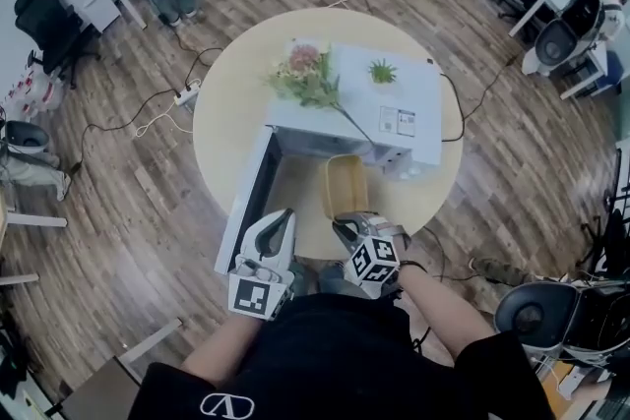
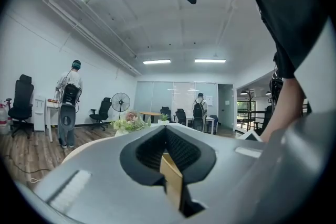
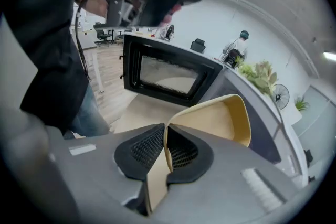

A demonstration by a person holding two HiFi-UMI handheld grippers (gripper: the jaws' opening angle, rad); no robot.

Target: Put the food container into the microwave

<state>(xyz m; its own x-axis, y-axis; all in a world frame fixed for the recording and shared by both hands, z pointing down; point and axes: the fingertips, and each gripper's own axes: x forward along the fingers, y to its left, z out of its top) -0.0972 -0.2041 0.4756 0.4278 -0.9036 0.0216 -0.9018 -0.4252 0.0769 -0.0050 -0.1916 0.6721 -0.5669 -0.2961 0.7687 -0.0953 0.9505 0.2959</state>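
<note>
The yellow food container [image 1: 345, 184] lies on the round table [image 1: 231, 113], just in front of the white microwave [image 1: 394, 103]. The microwave's door [image 1: 246, 202] hangs open to the left. My right gripper [image 1: 346, 229] is shut on the container's near rim. In the right gripper view the container [image 3: 226, 118] stretches away from the right gripper [image 3: 167, 147] toward the open door [image 3: 163, 76]. My left gripper [image 1: 281, 223] hovers by the door's outer end, jaws together and holding nothing. The left gripper [image 2: 167, 152] points out over the room.
A bunch of flowers [image 1: 305, 74] and a small potted plant [image 1: 382, 71] sit on the microwave's top. A power strip [image 1: 185, 95] and cables lie on the wooden floor. Office chairs [image 1: 44, 20] and desks ring the room. A person [image 2: 68, 102] stands far off.
</note>
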